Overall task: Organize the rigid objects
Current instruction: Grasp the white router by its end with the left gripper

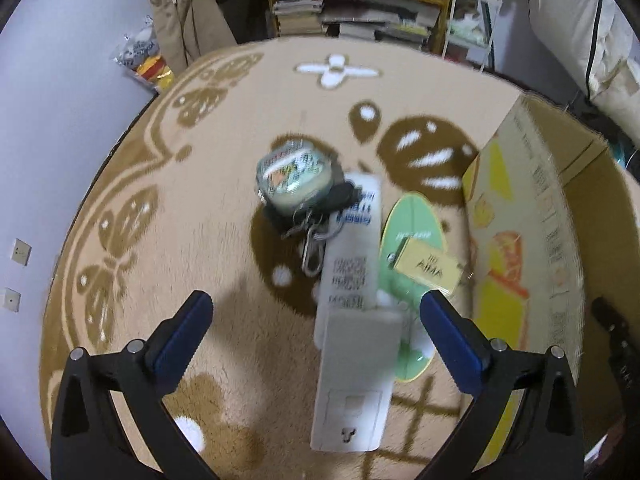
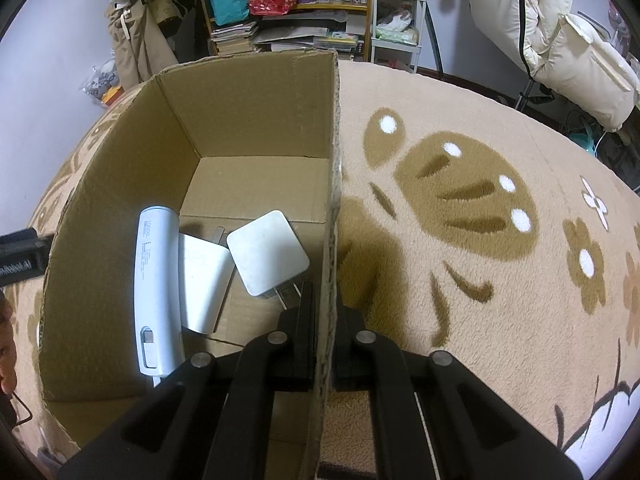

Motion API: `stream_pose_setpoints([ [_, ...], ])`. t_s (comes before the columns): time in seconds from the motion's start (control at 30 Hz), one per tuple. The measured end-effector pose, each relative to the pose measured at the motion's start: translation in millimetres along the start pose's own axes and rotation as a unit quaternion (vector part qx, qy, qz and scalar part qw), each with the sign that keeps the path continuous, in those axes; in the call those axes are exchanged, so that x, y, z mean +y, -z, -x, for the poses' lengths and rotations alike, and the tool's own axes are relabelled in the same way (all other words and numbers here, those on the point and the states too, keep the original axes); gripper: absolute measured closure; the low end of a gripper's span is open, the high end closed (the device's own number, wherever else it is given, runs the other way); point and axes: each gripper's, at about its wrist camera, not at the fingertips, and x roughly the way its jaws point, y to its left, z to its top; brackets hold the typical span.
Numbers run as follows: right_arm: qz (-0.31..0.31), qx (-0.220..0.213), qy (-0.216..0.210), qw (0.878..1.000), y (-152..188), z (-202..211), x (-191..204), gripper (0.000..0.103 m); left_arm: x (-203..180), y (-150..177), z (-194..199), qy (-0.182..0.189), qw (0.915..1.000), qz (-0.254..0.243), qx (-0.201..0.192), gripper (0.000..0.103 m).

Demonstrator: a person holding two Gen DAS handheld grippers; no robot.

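In the left wrist view my left gripper (image 1: 316,308) is open above a long white remote-like device (image 1: 352,320) lying on the carpet between its blue fingers. Beyond it lie a round tape measure (image 1: 298,176), a bunch of keys (image 1: 316,232), a green disc (image 1: 412,236) and a yellow box marked AIMA (image 1: 426,266). In the right wrist view my right gripper (image 2: 325,300) is shut on the right wall of the cardboard box (image 2: 334,184). Inside the box lie a white power bank (image 2: 154,288), a white charger (image 2: 268,252) and a white block (image 2: 204,280).
The cardboard box (image 1: 520,240) stands right of the objects in the left wrist view. A patterned beige carpet (image 2: 480,240) covers the floor. Shelves with books and bags (image 1: 360,4) stand at the back. A white padded coat (image 2: 560,40) hangs at the right.
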Motion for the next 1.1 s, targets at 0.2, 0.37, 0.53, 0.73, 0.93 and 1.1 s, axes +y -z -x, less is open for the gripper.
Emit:
stream_pose_setpoints([
  [0.2, 0.000, 0.000, 0.000, 1.000, 0, 0, 0, 0.096, -6, 7, -22, -0.014, 0.9984, -0.025, 0.049, 0.001],
  [0.37, -0.001, 0.000, -0.001, 1.000, 0, 0, 0, 0.096, -7, 12, -30, -0.012, 0.9975, -0.020, 0.066, 0.001],
  [0.53, 0.000, 0.000, 0.000, 1.000, 0, 0, 0, 0.096, -15, 15, -35, -0.019, 0.9962, -0.033, 0.078, 0.001],
  [0.73, 0.000, 0.000, 0.000, 1.000, -1, 0, -1, 0.096, -15, 22, -43, -0.031, 0.9934, -0.022, 0.108, 0.015],
  [0.93, 0.000, 0.000, 0.001, 1.000, 0, -1, 0, 0.096, -10, 23, -42, 0.021, 0.9917, 0.006, 0.127, 0.052],
  [1.1, 0.000, 0.000, 0.000, 1.000, 0, -1, 0, 0.096, -8, 23, -42, 0.020, 0.9913, 0.011, 0.130, 0.057],
])
